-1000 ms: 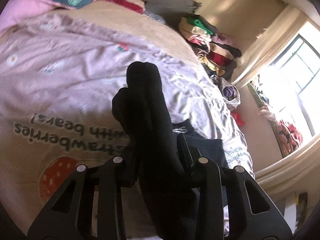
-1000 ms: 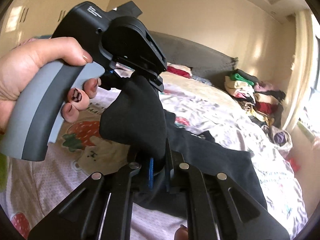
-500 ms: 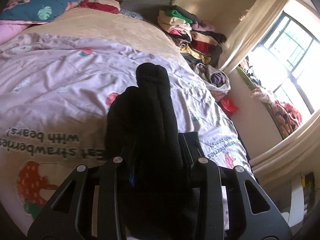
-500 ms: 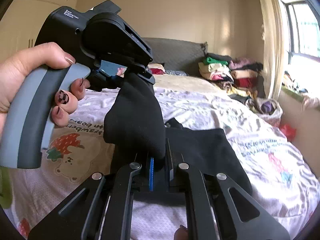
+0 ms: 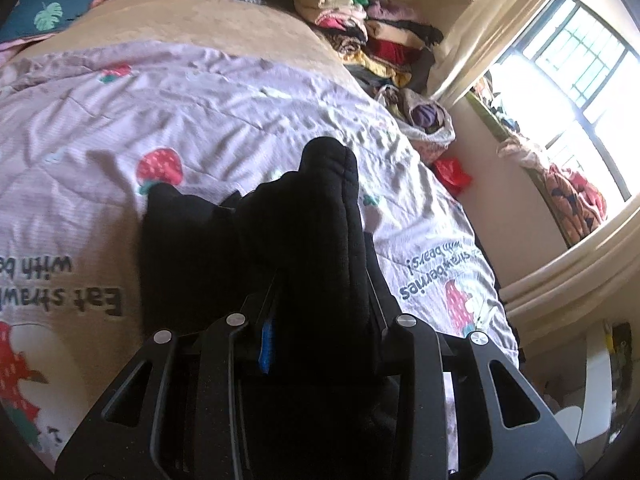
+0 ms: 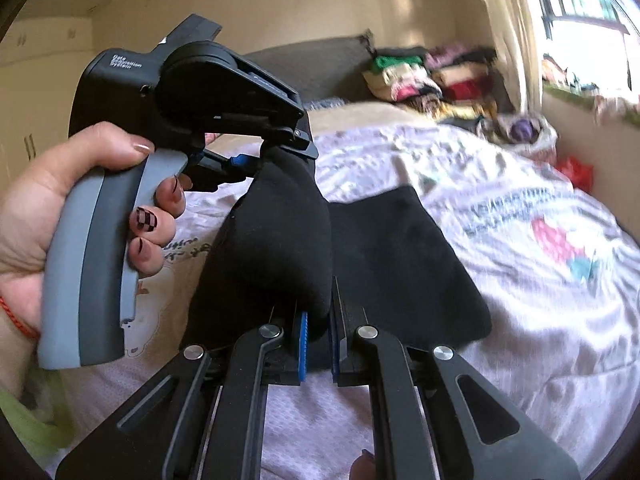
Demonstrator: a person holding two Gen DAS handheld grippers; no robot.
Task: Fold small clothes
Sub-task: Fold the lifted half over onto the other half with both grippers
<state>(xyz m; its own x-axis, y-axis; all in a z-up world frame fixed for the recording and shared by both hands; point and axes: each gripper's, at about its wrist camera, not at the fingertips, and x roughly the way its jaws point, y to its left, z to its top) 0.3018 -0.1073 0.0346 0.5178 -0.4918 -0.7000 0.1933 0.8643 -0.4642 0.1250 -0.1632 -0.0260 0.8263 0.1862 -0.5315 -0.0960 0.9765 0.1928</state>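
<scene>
A black sock (image 6: 280,248) hangs stretched between my two grippers above the bed. My right gripper (image 6: 318,322) is shut on its lower end. My left gripper (image 5: 320,308) is shut on the other end; in the right wrist view the left gripper (image 6: 286,152) sits up and to the left, held by a hand. The bunched black sock (image 5: 320,216) fills the left wrist view's centre. A second flat black garment (image 6: 404,264) lies on the pink strawberry bedspread (image 6: 540,264) just beyond the sock; it also shows in the left wrist view (image 5: 180,248).
A pile of folded clothes (image 5: 360,28) is stacked at the bed's far right corner by the grey headboard (image 6: 320,60). A bag of clothes (image 5: 424,120) and a red item (image 5: 452,172) lie by the wall below the window (image 5: 568,60). Pillows (image 5: 64,4) lie at the bed's head.
Both grippers have swung to the right with the sock held between them. The flat black garment has come more into view under the sock. Both grips are unchanged.
</scene>
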